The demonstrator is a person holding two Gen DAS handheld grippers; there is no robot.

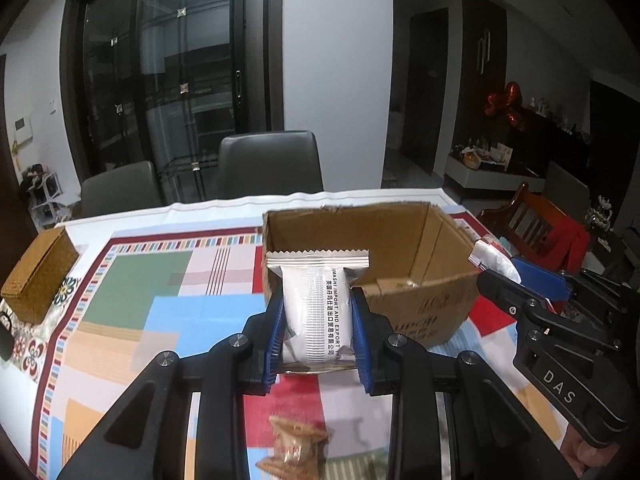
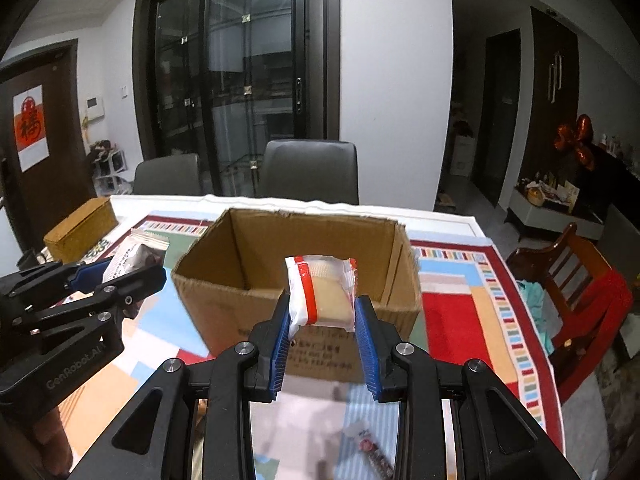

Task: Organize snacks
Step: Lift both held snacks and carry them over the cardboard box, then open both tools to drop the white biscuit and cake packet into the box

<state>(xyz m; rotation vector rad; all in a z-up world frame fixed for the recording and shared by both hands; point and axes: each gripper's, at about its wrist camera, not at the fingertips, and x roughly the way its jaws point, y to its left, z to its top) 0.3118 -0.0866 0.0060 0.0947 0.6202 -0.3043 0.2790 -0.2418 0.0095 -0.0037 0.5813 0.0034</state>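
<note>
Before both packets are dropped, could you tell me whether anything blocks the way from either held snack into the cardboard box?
Nothing visible does. The left gripper holds a white packet, the right gripper a red-striped packet, both before the open-topped cardboard box.
</note>
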